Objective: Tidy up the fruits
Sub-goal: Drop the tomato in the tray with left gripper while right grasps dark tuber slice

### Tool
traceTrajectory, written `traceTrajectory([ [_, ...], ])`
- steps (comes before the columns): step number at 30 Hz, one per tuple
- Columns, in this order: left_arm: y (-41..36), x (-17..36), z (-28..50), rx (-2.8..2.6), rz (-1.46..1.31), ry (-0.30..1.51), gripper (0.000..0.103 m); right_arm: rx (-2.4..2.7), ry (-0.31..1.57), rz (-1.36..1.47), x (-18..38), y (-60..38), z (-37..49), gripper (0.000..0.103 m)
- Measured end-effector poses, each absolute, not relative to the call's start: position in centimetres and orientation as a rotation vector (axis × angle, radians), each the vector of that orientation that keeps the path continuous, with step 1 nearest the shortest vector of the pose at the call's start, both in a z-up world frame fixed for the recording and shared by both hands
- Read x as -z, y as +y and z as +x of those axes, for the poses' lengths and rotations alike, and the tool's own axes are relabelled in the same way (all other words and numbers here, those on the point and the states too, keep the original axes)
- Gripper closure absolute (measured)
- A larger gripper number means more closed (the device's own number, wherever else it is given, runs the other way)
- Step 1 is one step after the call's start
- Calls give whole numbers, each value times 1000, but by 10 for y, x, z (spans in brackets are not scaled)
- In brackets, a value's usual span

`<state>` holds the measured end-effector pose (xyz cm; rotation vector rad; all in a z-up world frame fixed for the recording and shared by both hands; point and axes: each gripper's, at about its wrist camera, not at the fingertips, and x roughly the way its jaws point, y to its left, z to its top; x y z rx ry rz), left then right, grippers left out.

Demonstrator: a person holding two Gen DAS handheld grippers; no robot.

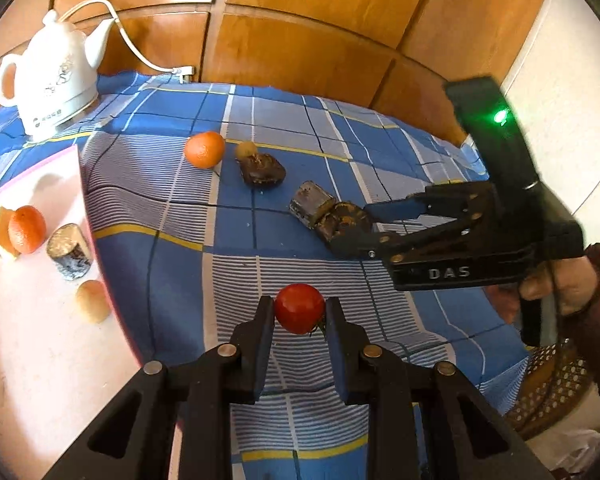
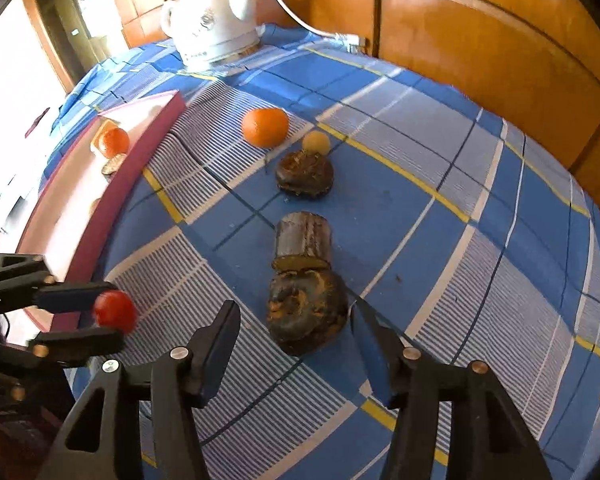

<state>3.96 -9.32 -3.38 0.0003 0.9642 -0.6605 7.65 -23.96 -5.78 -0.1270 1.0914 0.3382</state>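
My left gripper [image 1: 299, 312] is shut on a red tomato [image 1: 299, 314] above the blue checked cloth; the right wrist view shows this gripper [image 2: 112, 314] with the tomato [image 2: 115, 311] beside the pink tray's rim [image 2: 140, 156]. My right gripper [image 2: 294, 312] stands open, its fingers on either side of a dark brown lumpy fruit [image 2: 308, 312] without pressing on it. A grey-brown cylinder piece [image 2: 303, 236] lies against that fruit. Farther back lie another dark lump [image 2: 304, 176], a small yellow fruit [image 2: 316, 142] and an orange [image 2: 265, 127].
The pink tray [image 1: 40, 340] on the left holds an orange [image 1: 27, 229], a cylinder piece [image 1: 68, 252] and a pale round fruit [image 1: 93, 300]. A white kettle [image 1: 56, 76] with its cord stands at the back left against wooden panels. A hand [image 1: 556, 284] holds the right gripper.
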Motion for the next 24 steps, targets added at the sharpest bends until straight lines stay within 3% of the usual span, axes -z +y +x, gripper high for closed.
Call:
traceTrajectory([
  [3,-84,30,39,648,-25,959,77,-317,1091,-140,60,-242,78,47],
  [4,-81,29,39,642,-34,957,77,-313,1085,-145,60,-243,77,60],
  [24,69,22,75,214,-203,912,77,-301,1069,-181,54,-240,70,68],
])
